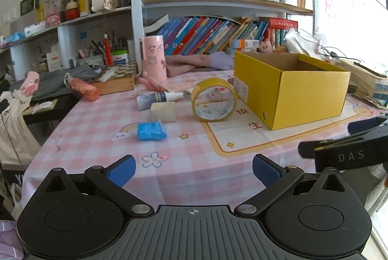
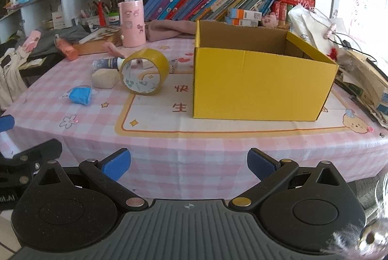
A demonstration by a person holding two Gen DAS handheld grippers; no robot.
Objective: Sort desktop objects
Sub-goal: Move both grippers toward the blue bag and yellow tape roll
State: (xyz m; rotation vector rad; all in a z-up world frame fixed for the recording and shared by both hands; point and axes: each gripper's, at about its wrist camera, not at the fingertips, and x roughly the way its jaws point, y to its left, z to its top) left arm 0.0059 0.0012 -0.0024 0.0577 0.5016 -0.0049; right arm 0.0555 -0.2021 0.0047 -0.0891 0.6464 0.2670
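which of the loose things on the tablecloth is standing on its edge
The yellow tape roll, upright on its rim beside the yellow box; the blue packet and white block lie flat.

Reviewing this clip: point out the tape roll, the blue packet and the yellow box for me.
tape roll (image 1: 197, 90): left wrist view, yellow outer band, left side.
blue packet (image 1: 151, 131): left wrist view, middle of wrapper.
yellow box (image 2: 262, 85): right wrist view, front wall.

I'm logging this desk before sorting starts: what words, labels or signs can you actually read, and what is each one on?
"快" and "生": orange characters printed on the tablecloth beside the yellow box.
"DAS": on the right gripper's black body, at the edge of the left wrist view.
Small white label on the yellow box's end wall: too small to read.
Book spines, the red box and the spray bottle: printed, but blurred.
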